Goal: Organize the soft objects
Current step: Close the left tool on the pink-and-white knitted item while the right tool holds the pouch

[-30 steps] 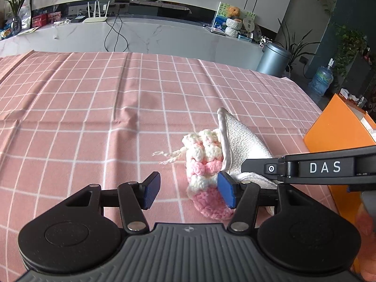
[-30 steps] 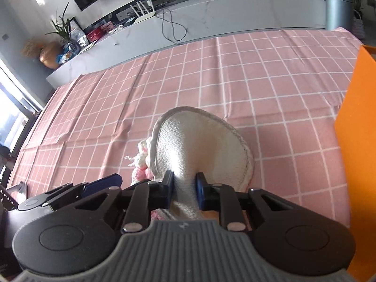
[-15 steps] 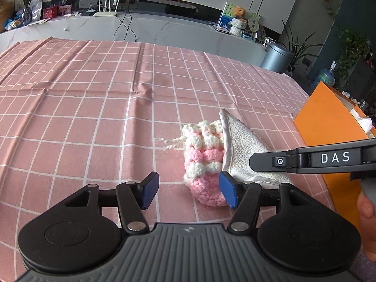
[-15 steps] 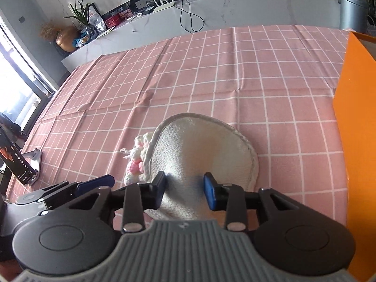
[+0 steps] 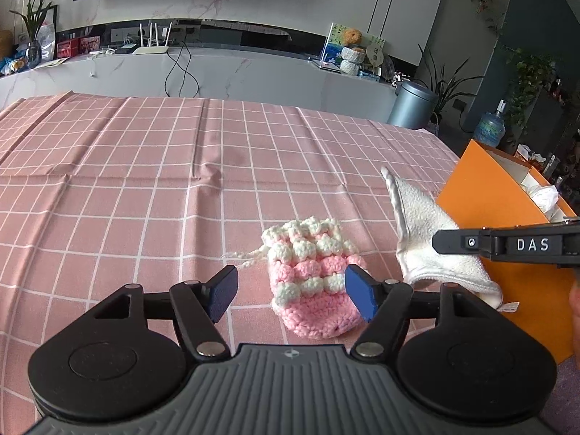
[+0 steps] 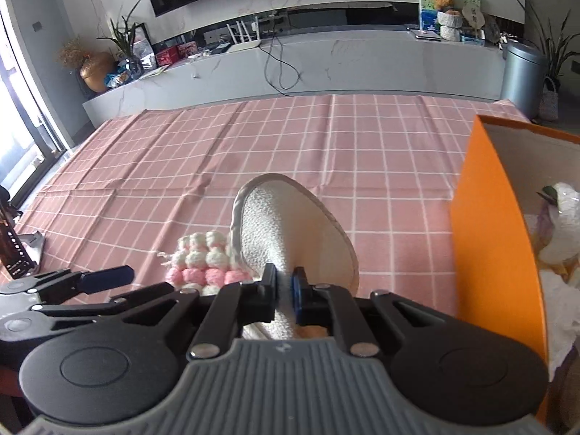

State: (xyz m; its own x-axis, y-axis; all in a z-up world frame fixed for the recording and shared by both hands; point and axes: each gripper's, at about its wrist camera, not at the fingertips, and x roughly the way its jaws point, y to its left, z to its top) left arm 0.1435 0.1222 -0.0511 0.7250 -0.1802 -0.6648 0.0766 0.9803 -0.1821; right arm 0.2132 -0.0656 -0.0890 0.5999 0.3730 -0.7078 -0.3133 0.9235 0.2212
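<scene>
- Right hand-held gripper [image 6: 285, 291] has just closed, pinching the white cloth [image 6: 286, 232] beside the orange box [image 6: 496, 239].
- Left hand-held gripper [image 5: 291, 291], just widened, holds nothing; knitted pouch [image 5: 311, 272] lies on the table [image 5: 145, 188] between its fingers.

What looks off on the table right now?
Little. The tablecloth is creased and puckered mid-table. The crochet pouch lies on its side, drawstring trailing. The right gripper pinches the white cloth, which stands bunched upright.
</scene>
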